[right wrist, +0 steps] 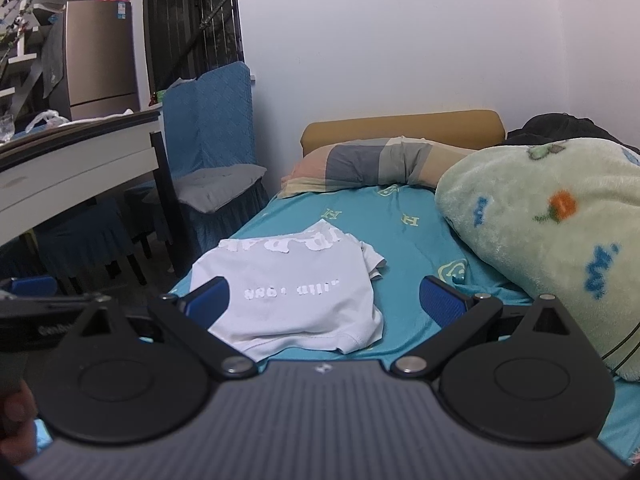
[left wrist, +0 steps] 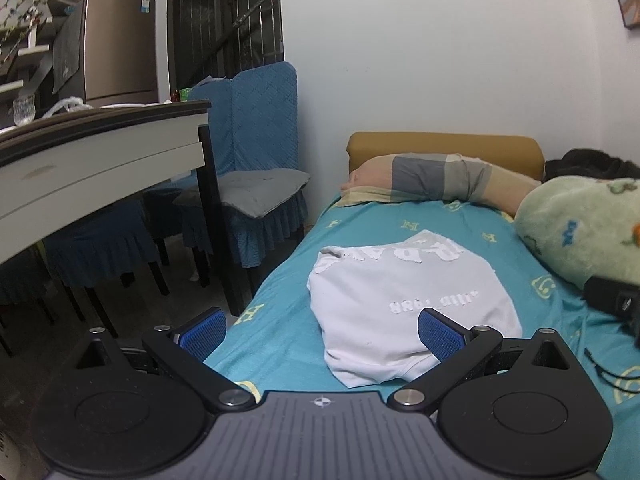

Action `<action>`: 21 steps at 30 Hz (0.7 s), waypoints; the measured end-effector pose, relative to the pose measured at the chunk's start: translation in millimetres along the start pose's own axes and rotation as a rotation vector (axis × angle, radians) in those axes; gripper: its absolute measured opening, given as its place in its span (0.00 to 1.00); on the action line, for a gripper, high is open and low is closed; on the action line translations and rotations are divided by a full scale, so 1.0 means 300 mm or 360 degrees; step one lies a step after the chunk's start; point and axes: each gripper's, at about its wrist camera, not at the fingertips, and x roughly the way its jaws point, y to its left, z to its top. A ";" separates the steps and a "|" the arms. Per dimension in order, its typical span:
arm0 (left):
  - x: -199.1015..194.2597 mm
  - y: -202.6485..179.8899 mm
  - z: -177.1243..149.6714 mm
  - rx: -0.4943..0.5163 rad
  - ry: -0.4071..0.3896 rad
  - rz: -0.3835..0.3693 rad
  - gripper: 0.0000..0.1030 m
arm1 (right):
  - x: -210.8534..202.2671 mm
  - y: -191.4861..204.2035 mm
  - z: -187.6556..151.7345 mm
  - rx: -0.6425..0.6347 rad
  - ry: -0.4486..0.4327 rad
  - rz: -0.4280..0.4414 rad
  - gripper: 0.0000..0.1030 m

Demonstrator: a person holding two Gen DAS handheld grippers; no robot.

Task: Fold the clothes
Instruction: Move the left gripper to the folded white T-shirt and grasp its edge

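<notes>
Plainly, both pairs of blue-padded fingers (left wrist: 440,334) are spread wide and nothing is held between them. The left gripper (left wrist: 322,330) is held low over the near edge of the bed, its right-hand pad seen against the near part of the white T-shirt (left wrist: 408,308); whether it touches the cloth cannot be told. The right gripper (right wrist: 324,300) is held likewise, its left-hand pad seen against the shirt's near left part and its right-hand pad over bare sheet.

The white T-shirt is laid on the teal sheet (right wrist: 416,240), on the near left part of the bed, already gathered into a compact, roughly squared packet with white lettering uppermost. A rumpled bit of cloth is seen sticking out at its far right corner. Such a packet fits a fold just finished as well as one more halving yet to be made.

If a fold is to be carried on, an edge is best pinched through all layers, so that none slips, and lifted evenly by both sides. The green blanket (right wrist: 552,236) at the right is best kept clear of.
</notes>
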 end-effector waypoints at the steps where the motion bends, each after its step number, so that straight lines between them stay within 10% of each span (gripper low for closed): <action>1: 0.000 -0.005 0.000 0.0013 0.0006 0.0007 1.00 | -0.005 -0.001 0.002 0.0000 -0.0015 -0.0019 1.00; 12: 0.135 -0.127 0.119 0.0033 0.0417 -0.0126 0.99 | -0.016 -0.155 0.010 0.0230 -0.0189 -0.0225 1.00; 21: 0.489 -0.199 -0.115 0.0298 0.0497 -0.0241 0.82 | 0.255 -0.142 -0.086 0.0174 0.0179 -0.0164 1.00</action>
